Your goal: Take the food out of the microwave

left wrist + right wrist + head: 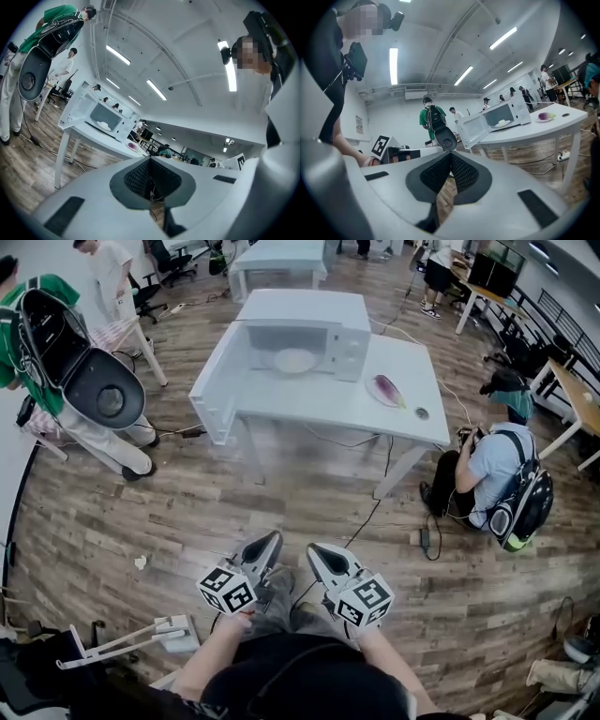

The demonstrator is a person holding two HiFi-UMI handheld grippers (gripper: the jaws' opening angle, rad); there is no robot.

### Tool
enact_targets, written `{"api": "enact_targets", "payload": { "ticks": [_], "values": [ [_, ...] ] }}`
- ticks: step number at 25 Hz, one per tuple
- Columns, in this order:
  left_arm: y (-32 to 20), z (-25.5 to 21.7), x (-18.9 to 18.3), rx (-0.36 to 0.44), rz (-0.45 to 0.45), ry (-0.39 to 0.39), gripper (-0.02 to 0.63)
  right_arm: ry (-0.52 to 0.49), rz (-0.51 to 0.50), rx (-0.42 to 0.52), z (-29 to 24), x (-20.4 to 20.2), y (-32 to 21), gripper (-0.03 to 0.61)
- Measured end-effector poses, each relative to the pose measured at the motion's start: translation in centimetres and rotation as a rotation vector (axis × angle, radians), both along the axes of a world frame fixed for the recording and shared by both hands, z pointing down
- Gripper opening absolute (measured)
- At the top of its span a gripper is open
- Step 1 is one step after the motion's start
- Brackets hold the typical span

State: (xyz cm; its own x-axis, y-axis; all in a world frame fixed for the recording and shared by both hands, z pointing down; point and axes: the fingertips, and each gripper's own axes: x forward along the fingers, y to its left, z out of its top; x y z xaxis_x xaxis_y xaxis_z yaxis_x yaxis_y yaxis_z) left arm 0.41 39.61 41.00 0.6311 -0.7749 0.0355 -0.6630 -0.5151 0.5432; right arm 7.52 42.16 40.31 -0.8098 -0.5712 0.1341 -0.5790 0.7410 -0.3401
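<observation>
A white microwave (305, 341) stands on a white table (356, 409) far ahead, its door (217, 381) swung wide to the left. Inside lies a plate of pale food (295, 360), which shows in the left gripper view as the food (104, 125) and in the right gripper view as the food (503, 123). My left gripper (272, 540) and right gripper (316, 551) hang side by side low over the wooden floor, well short of the table. The left gripper (150, 160) is shut with nothing in it. The right gripper (451, 155) is also shut and holds nothing.
A plate with a purple eggplant (385, 390) and a small dark round thing (422, 412) sit on the table right of the microwave. A person (487, 474) crouches by the table's right leg; another with a backpack (66, 362) stands at left. Cables (375, 507) cross the floor.
</observation>
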Motion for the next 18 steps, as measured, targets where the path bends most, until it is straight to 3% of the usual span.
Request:
{"api": "enact_targets", "payload": {
  "ticks": [6, 18],
  "values": [
    [-3.3, 0.8, -0.2, -0.015, 0.025, 0.012, 0.011, -0.018, -0.014, 0.004, -0.1, -0.6, -2.3, 0.02],
    [-16.3, 1.5, -2.4, -0.014, 0.109, 0.002, 0.011, 0.024, 0.063, -0.064, 1.9, -3.5, -14.6, 0.02]
  ]
}}
